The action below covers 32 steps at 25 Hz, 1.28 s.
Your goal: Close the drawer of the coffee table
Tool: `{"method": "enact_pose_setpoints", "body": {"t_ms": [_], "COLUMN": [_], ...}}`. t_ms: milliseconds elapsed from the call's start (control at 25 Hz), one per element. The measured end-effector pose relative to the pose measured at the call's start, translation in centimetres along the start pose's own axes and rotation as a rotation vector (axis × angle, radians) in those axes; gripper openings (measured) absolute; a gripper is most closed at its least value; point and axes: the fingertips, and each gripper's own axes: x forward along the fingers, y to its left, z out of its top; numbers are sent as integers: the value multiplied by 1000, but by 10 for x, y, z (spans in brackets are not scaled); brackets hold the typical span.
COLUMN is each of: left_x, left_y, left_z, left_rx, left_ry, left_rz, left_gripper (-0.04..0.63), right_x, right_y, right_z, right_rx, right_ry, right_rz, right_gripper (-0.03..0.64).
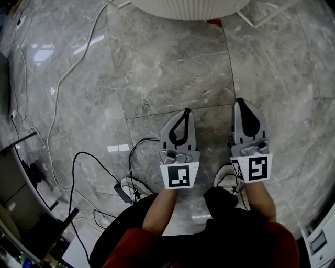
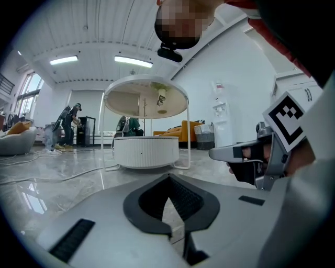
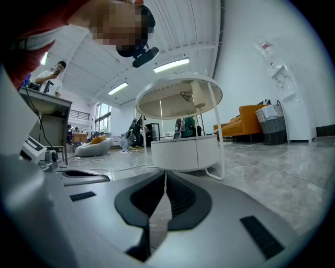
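Head view catches what I judge to be the approach step. Both tongs hang over bare floor (image 1: 172, 78), well short of the coffee table (image 1: 188, 8) at 12 o'clock. Left tongs (image 1: 185, 113) and right tongs (image 1: 241, 102) are each closed tip to tip with nothing between them, and they point side by side at the table. Seen from the gripper views, its ribbed white drum (image 3: 186, 152) sits low under a round top (image 3: 180, 97). Whether the drawer stands open I cannot tell from here. Next, I judge, comes closing the gap, finding the drawer front and pushing it in squarely with closed tips.
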Motion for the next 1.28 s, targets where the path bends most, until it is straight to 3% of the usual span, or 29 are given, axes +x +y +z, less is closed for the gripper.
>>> {"method": "enact_pose_setpoints", "body": {"t_ms": [160, 320, 560, 800, 920, 1120, 1240, 1280], "left_x": [2, 4, -6, -58, -90, -133, -158, -157], "left_y": [5, 15, 56, 102, 110, 117, 123, 129], "left_z": [3, 14, 109, 276, 386, 590, 680, 713], "left_rx": [0, -13, 96, 53, 82, 164, 92, 93], "left_ry": [-2, -6, -27, 61, 84, 44, 111, 82], "left_rz": [6, -40, -119, -43, -36, -54, -17, -4], "left_gripper": [12, 14, 14, 14, 14, 14, 14, 14], "right_x": [1, 5, 12, -21, -49, -88, -105, -102], "right_y": [1, 5, 16, 61, 82, 119, 130, 129], "right_z": [2, 18, 112, 291, 387, 543, 653, 688], "right_rx": [3, -49, -155, -108, -97, -61, -92, -109], "right_ry": [-4, -37, -54, 8, 42, 175, 117, 77], "right_rz": [-8, -20, -60, -57, -51, -1, 28, 31], "right_gripper": [26, 26, 26, 26, 26, 26, 26, 26]}}
